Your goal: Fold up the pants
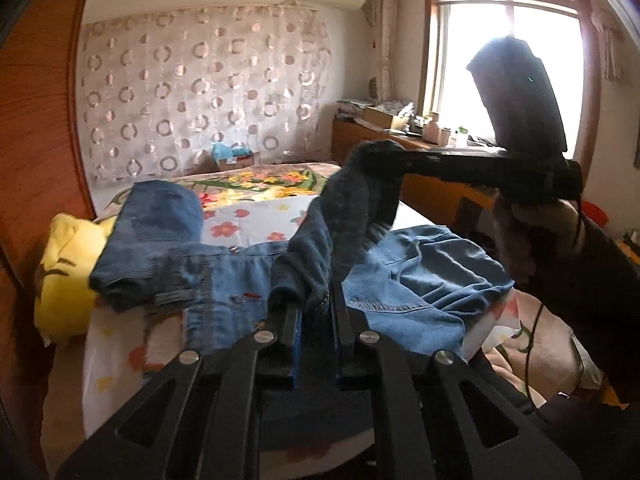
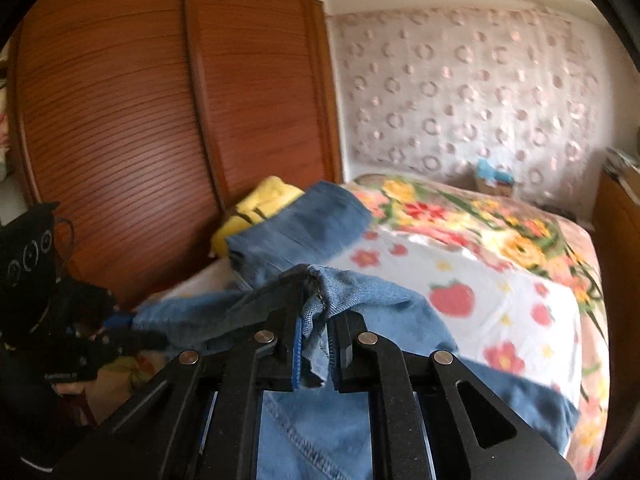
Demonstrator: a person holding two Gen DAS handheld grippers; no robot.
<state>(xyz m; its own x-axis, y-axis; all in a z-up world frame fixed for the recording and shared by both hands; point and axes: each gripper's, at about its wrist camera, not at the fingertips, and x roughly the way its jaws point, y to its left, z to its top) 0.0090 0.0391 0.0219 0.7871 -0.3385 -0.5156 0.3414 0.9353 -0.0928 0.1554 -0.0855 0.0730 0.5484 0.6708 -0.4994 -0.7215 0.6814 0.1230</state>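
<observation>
Blue denim pants (image 1: 224, 280) lie across a flower-print bed sheet (image 1: 248, 216), one leg end folded over at the far left. My left gripper (image 1: 316, 304) is shut on a bunched edge of the denim and holds it above the bed. A hand holds my right gripper (image 1: 374, 156) higher at the right, shut on a darker part of the same edge, so the cloth hangs between the two. In the right wrist view my right gripper (image 2: 318, 312) pinches the pants (image 2: 360, 296) by a seam. The left gripper (image 2: 136, 334) shows at the left, also on denim.
A yellow cushion (image 1: 68, 264) lies at the bed's left edge against a brown slatted wardrobe (image 2: 120, 120). A patterned curtain (image 1: 192, 92) covers the far wall. A cluttered wooden desk (image 1: 380, 128) stands under the bright window (image 1: 500, 60). A cardboard box (image 1: 236, 158) sits beyond the bed.
</observation>
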